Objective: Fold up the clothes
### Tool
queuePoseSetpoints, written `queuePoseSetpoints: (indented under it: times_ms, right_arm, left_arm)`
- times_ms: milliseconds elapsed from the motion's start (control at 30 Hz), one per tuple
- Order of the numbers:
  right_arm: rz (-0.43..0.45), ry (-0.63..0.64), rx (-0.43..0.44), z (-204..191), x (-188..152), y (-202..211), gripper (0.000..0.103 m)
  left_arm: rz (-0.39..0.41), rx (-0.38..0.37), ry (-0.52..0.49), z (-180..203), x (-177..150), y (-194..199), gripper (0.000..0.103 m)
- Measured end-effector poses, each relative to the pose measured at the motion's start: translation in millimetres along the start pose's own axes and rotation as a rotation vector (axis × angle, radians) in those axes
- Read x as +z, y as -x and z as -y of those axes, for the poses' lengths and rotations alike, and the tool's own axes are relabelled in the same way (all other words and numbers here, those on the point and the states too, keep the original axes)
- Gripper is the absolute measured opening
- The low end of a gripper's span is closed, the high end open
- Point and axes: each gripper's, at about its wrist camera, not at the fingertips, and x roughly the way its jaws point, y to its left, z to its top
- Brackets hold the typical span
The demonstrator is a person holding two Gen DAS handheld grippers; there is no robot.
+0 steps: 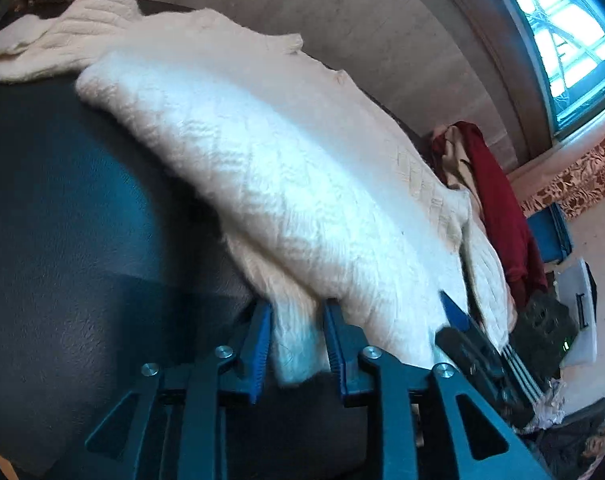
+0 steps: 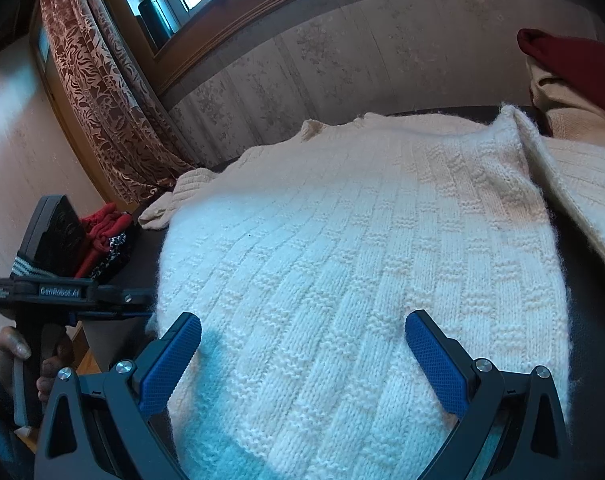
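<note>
In left wrist view only: sweater [image 1: 286, 184] hem between fingers [image 1: 258, 340].

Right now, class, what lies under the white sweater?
The sweater lies on a dark surface, which shows around its edges. What is directly beneath its middle is covered.

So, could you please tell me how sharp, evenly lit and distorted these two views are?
Left wrist view: soft with motion blur, the white sweater glaring, the window blown out. Right wrist view: sharp knit on the sweater, a bluish cast low down. Both bend straight edges and darken at the corners.
</note>
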Motion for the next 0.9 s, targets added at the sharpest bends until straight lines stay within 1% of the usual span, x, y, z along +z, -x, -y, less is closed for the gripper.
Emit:
queuePoseSetpoints:
  times_ms: [33, 100, 133, 233, 267, 300, 367, 433, 533, 567, 600, 667, 700, 800, 833, 900]
  right_arm:
    - [-0.004, 0.000, -0.003, -1, 0, 0, 0.103]
    - [-0.015, 0.000, -0.011, -2, 1, -1, 0.103]
    - [-0.024, 0.000, -0.015, -2, 3, -2, 0.103]
    - [-0.120, -0.002, -0.047, -9, 15, -9, 0.103]
    - [-0.155, -0.026, -0.023, -11, 22, -10, 0.103]
    - [-0.163, -0.042, -0.001, -12, 26, -9, 0.103]
    - [-0.135, -0.057, 0.015, -15, 35, -4, 0.103]
    - [-0.114, -0.067, 0.023, -17, 42, -3, 0.103]
    - [-0.117, -0.064, 0.003, -20, 44, -9, 0.103]
    - [-0.136, -0.065, -0.024, -21, 43, -16, 0.103]
    - [-0.158, -0.067, -0.059, -21, 42, -24, 0.103]
    - [-0.184, -0.072, -0.091, -19, 38, -34, 0.103]
    - [-0.175, -0.068, -0.097, -21, 38, -34, 0.103]
    - [-0.179, -0.070, -0.102, -22, 43, -34, 0.103]
    - [-0.174, -0.082, -0.108, -21, 47, -32, 0.103]
    - [-0.150, -0.114, -0.103, -16, 51, -26, 0.103]
  left_arm:
    - [0.004, 0.032, -0.036, 9, 0, 1, 0.009]
    - [0.002, 0.017, -0.018, 1, 5, 6, 0.006]
    - [0.001, 0.008, -0.007, -4, 7, 9, 0.003]
    - [0.054, -0.038, 0.061, -25, 10, 52, 0.003]
    - [0.086, -0.039, 0.073, -33, 8, 72, 0.003]
    - [0.120, -0.038, 0.083, -42, 6, 94, 0.003]
    - [0.176, -0.035, 0.122, -63, -1, 136, 0.003]
    - [0.231, 0.000, 0.157, -83, -11, 176, 0.003]
    - [0.247, 0.053, 0.206, -110, -31, 215, 0.004]
    - [0.248, 0.072, 0.240, -120, -40, 223, 0.004]
    - [0.232, 0.071, 0.253, -125, -45, 224, 0.005]
    - [0.197, 0.064, 0.273, -134, -55, 223, 0.003]
    - [0.180, 0.061, 0.283, -138, -59, 223, 0.002]
    - [0.189, 0.049, 0.252, -135, -58, 222, 0.002]
    - [0.215, 0.046, 0.231, -131, -53, 221, 0.005]
    - [0.244, 0.023, 0.186, -118, -33, 205, 0.007]
